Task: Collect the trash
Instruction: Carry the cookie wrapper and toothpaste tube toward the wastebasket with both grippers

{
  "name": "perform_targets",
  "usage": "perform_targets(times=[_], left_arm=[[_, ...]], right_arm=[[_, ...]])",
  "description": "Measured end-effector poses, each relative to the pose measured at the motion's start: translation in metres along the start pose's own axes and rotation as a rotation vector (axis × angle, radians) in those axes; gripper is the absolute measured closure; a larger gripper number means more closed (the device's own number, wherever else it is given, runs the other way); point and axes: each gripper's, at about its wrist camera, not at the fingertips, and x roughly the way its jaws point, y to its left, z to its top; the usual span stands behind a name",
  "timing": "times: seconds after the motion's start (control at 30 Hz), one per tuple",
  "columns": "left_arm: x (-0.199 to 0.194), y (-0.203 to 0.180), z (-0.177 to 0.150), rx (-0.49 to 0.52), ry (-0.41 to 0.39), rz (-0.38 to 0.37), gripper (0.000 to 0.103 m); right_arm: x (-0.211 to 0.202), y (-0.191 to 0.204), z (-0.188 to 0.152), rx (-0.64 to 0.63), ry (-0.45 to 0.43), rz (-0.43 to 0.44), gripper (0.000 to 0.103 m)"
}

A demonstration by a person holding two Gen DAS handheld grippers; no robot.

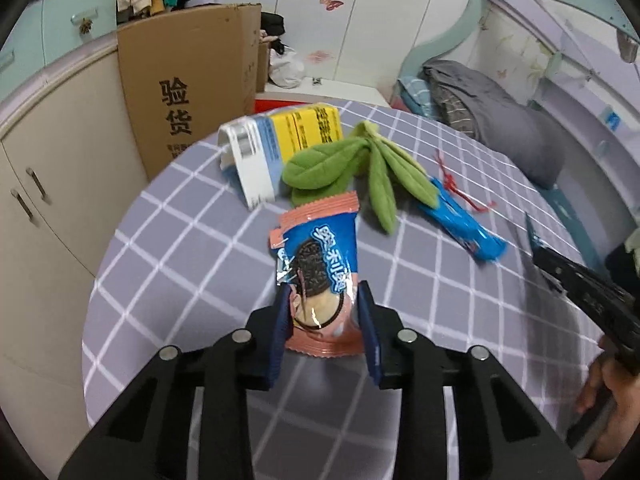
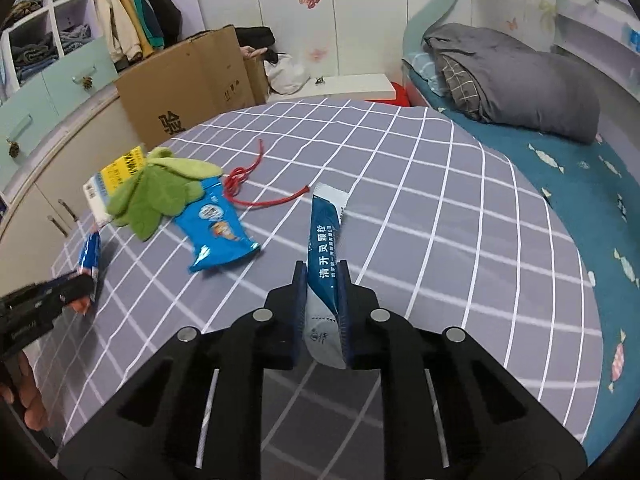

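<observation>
Lying across the grey cloth with white grid lines (image 1: 168,248) are several things near the two wrappers being grasped: a green plush leaf toy (image 1: 352,168), a white, blue and yellow carton (image 1: 280,148) just behind it, a bright blue snack wrapper (image 1: 460,220) beside the leaves, and a red cord (image 2: 248,184) looped near that wrapper. Beyond the cloth stands a brown cardboard box (image 1: 188,84) printed with "验货", and a folded grey quilt (image 2: 516,84) rests on the teal bed at right.

The left gripper (image 1: 326,328) has its blue ribbed pads closed against the sides of a cookie wrapper (image 1: 316,264), glossy blue and pink film showing a dark sandwich cookie, its crimped top edge pointing toward the plush leaves. The right gripper (image 2: 322,308) clamps a narrow sachet (image 2: 326,256), dark blue and white, reading "清开灵颗粒" along its length; the upper end sticks out past the fingertips above the cloth. Nothing lies between either wrapper and the pads holding it.
</observation>
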Motion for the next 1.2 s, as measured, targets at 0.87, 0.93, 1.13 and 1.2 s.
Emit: perform_targets(times=[0.87,0.93,1.13,1.2], left_arm=[[-0.133,0.162,-0.097,-0.259,-0.146,-0.006,0.072],[-0.139,0.190,-0.107,-0.302,-0.152,0.020,0.072],[-0.148,0.267,-0.137,-0.416,-0.147,0.112,0.072],[-0.146,0.290,-0.147,-0.450,-0.137,0.137,0.072]], right_arm=[[-0.056,0.260,-0.047,-0.297,0.029,0.409,0.088],[-0.054,0.291,-0.056,-0.335,0.049,0.448,0.088],[-0.033,0.383,-0.085,-0.440,0.111,0.537,0.088],[-0.020,0.414,-0.096,-0.474,0.138,0.554,0.088]])
